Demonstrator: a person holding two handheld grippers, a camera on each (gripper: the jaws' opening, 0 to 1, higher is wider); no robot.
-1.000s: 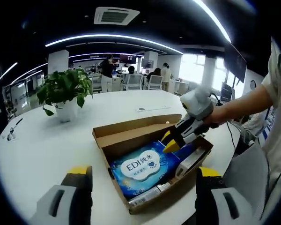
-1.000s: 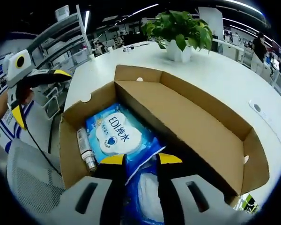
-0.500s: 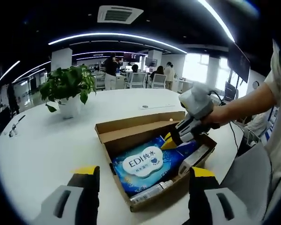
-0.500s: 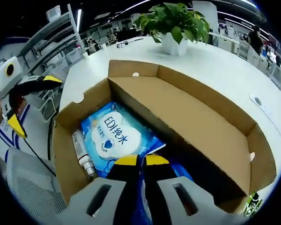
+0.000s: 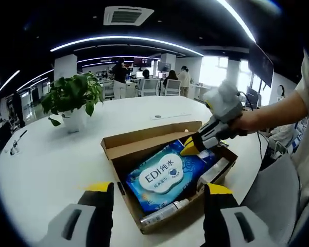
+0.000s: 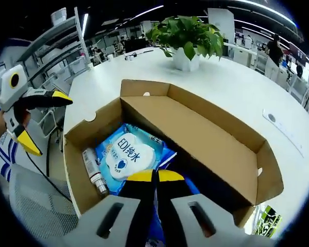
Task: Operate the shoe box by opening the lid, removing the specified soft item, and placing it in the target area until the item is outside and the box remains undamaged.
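An open cardboard shoe box (image 5: pixel 124 142) (image 6: pixel 216 135) lies on the white table, its lid folded back. Inside is a blue soft pack of wet wipes (image 5: pixel 166 175) (image 6: pixel 127 154) with a white label, one end lifted. My right gripper (image 6: pixel 154 176) is shut on the pack's edge; it appears in the left gripper view as a yellow-tipped gripper (image 5: pixel 192 148) held by a hand. My left gripper (image 5: pixel 158 189) stands open in front of the box's near side, nothing between its jaws, and also appears at the left of the right gripper view (image 6: pixel 36 121).
A small bottle (image 6: pixel 95 173) (image 5: pixel 163 210) lies in the box beside the pack. A potted plant (image 5: pixel 72 101) (image 6: pixel 188 38) stands on the table beyond the box. A flat white device (image 6: pixel 272 118) lies on the table. People and office chairs are far behind.
The right gripper has closed on the pack's edge and raised it, so the pack's end now tilts up out of the box. The left gripper stays open, hardly moved.
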